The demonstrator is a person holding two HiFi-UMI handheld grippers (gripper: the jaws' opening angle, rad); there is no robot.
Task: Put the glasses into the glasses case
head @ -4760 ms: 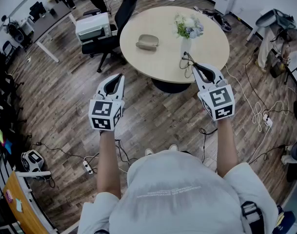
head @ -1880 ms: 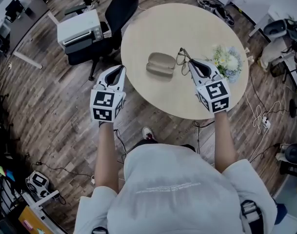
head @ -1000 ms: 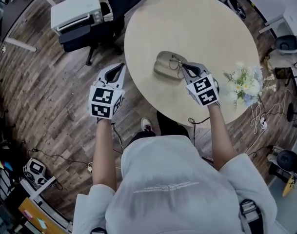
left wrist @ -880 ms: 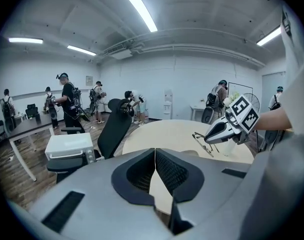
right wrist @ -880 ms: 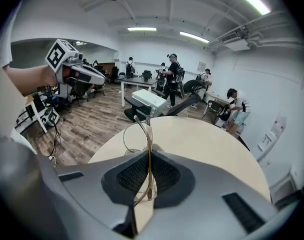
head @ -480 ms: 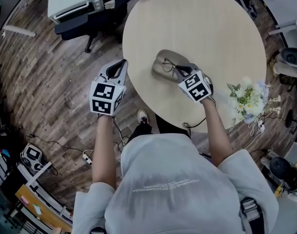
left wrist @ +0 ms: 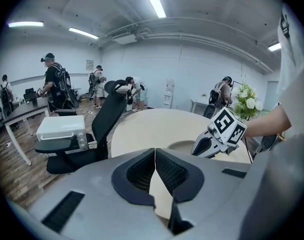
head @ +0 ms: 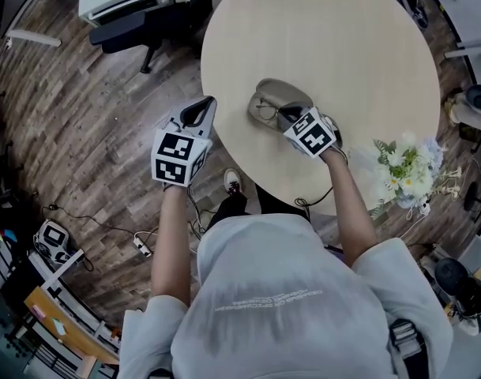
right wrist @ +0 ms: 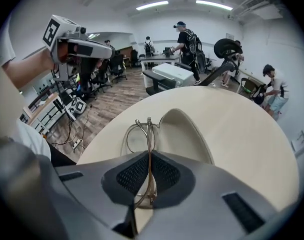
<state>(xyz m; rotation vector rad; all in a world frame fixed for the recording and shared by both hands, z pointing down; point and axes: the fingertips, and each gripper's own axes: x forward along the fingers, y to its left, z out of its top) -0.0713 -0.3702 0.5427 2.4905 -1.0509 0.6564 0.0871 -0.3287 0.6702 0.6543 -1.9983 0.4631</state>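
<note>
Round table bears the glasses case; right gripper jaws pinch the glasses at its edge, not yet inside; left gripper jaws pressed together, empty

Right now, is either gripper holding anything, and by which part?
The right gripper is shut on the glasses. It seems to pinch their folded temple arms, with the lenses sticking out ahead of the jaws. The left gripper is shut and empty.
</note>
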